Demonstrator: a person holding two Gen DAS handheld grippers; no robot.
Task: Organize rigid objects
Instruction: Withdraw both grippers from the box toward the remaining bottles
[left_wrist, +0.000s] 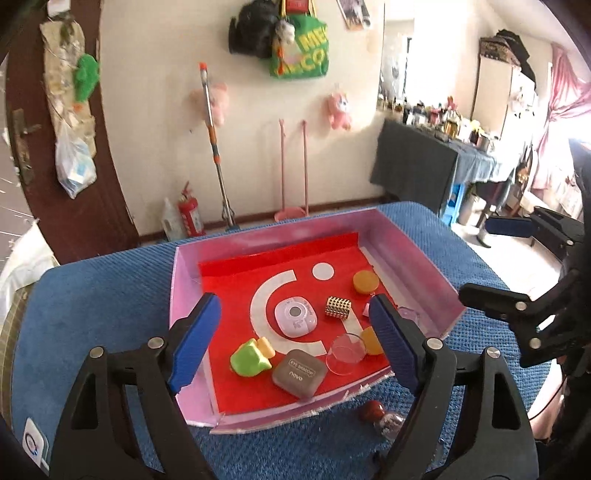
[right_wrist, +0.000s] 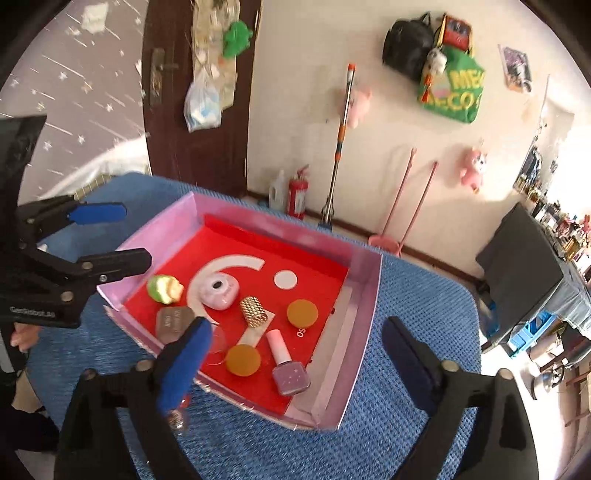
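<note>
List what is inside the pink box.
In the pink box: green toy, eyeshadow compact, white round device, gold cube, two orange discs, nail polish, clear dish, partly hidden by tongs.

"EYE SHADOW" and "novo" on brown compact (left_wrist: 299, 373), "ME" on green bag (left_wrist: 301, 50)

Left gripper (left_wrist: 291, 332) hangs with jaws spread wide, gripping nothing. Right gripper (right_wrist: 299, 354) hangs beside it, jaws equally wide apart and bare.

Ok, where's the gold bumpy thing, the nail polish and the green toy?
Gold bumpy thing (left_wrist: 337, 307): left wrist view, its front face.
Nail polish (right_wrist: 290, 377): right wrist view, its purple bottle.
Green toy (left_wrist: 248, 360): left wrist view, its green body.
</note>
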